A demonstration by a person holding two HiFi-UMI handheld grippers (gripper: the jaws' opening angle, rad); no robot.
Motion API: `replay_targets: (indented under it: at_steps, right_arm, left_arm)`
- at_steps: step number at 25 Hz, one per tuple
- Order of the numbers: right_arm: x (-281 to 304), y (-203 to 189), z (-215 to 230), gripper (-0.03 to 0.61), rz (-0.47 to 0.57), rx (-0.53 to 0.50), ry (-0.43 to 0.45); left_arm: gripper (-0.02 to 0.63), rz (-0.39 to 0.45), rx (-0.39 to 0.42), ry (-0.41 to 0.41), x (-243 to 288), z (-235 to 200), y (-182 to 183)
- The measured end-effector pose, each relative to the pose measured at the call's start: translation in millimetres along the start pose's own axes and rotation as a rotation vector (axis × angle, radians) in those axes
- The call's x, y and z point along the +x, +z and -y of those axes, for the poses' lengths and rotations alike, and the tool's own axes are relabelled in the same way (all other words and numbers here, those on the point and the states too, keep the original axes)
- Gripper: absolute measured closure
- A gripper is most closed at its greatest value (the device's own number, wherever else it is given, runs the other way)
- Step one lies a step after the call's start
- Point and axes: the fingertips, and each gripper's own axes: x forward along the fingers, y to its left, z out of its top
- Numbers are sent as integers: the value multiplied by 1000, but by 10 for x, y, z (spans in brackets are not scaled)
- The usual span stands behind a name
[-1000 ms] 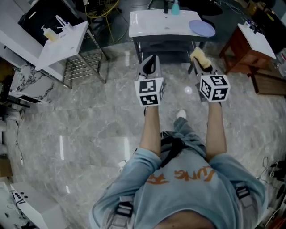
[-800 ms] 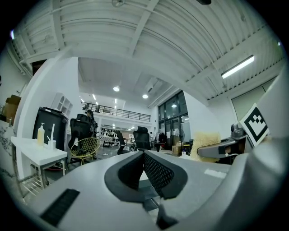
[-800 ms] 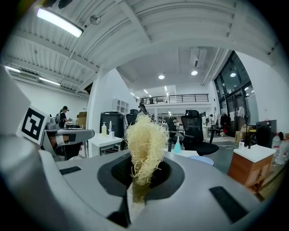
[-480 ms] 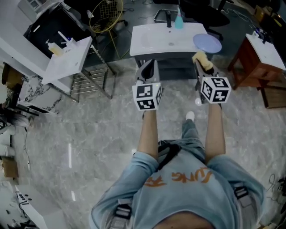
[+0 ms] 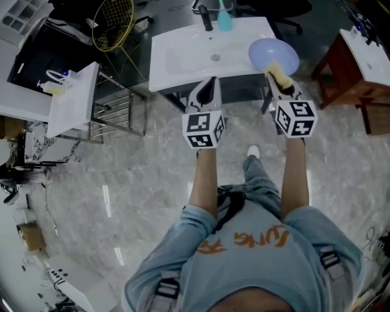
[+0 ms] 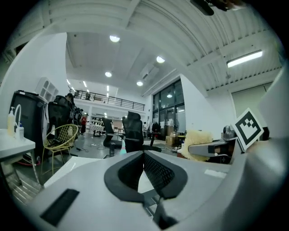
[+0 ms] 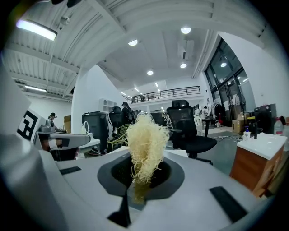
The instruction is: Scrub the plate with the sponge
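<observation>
Quantities present: one pale blue round plate (image 5: 268, 52), one yellow fibrous sponge (image 5: 278, 73), one teal plastic bottle (image 5: 225, 22), one black faucet (image 5: 206, 17), one white basin counter (image 5: 183, 61). Grey hand-held tools: two, the left tool (image 5: 211, 82) and the right tool (image 5: 274, 77). Yellow wire chair (image 5: 113, 24): one.

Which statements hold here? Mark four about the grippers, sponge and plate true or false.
1. The right gripper is shut on the pale yellow fibrous sponge. True.
2. The left gripper holds the pale blue round plate. False: shut and empty; the plate lies on the white sink counter.
3. The plate lies at the counter's right end in the head view. True.
4. The teal bottle stands on the plate. False: it stands beside the black faucet.
</observation>
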Motion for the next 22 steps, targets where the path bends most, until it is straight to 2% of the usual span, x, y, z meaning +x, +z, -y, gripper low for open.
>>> replay_targets:
  at_steps: [6, 11, 17, 22]
  right_arm:
    - [649, -198, 785, 546, -69, -10, 5]
    - [1030, -162, 1238, 546, -73, -12, 19]
    - [1262, -169, 1399, 546, -65, 24, 40]
    - [1334, -267, 1416, 546, -99, 3, 58]
  left_arm:
    - [615, -70, -57, -10, 1018, 36, -358]
    - [615, -102, -73, -16, 1610, 70, -449]
    - [615, -154, -66, -27, 1834, 51, -539]
    - [615, -292, -124, -40, 1922, -15, -895]
